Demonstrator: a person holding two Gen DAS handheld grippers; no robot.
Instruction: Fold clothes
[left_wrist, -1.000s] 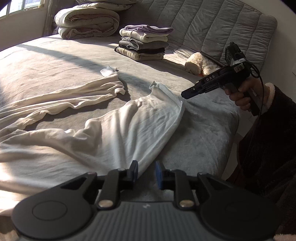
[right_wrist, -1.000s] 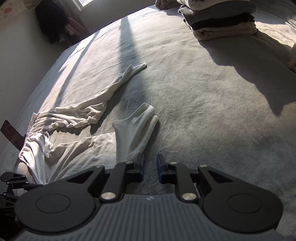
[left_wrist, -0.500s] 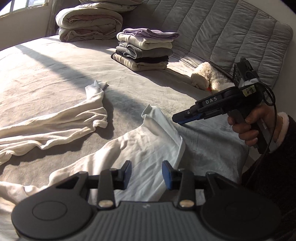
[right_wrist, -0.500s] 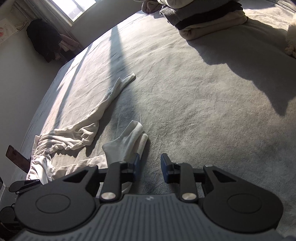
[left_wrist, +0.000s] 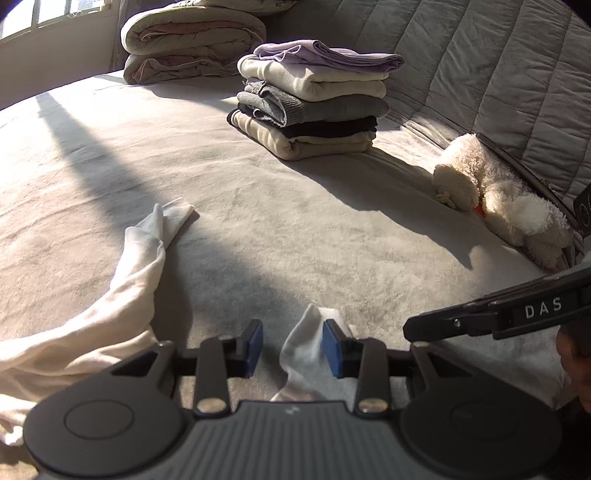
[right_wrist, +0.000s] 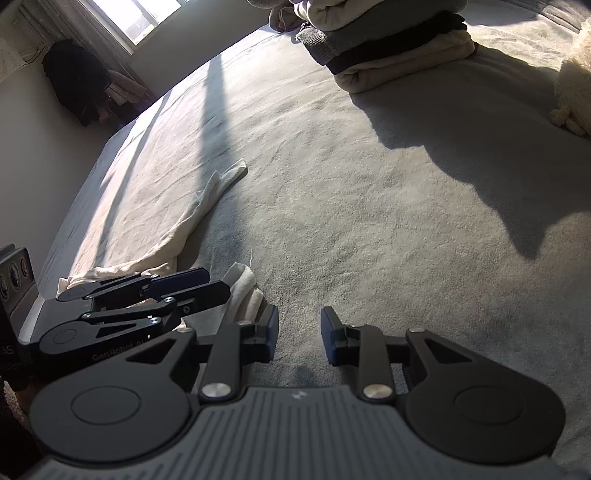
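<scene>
The left tongs stand apart, blue pads facing each other across a gap, and their jaws have just been closing a little after opening. A cuff end of the cream-white long-legged garment lies in that gap, close against the right-hand pad; the other pad is clear of it, so the cloth is between the jaws but not clamped. In the right wrist view the same tongs come in from the left, tips over that cuff.

The right tongs are also apart, having just been opening, with only bare bed cover showing between the pads. They sit just beside the cuff, to its right. In the left wrist view their black fingers, marked "DAS", reach in from the right edge, with part of a hand behind them.

The garment lies on the grey plush bed cover, spread out and unfolded. Its second leg runs away to the left and up, ending in a cuff that is well apart from the first one, and the bulk of the cloth bunches at the lower left.

Further back stands a neat stack of folded clothes, lilac on top, then cream, grey, black and beige. Behind it to the left lies a rolled beige quilt. A fluffy white plush toy rests against the grey quilted headboard on the right. Sun and long shadows stripe the bed.
</scene>
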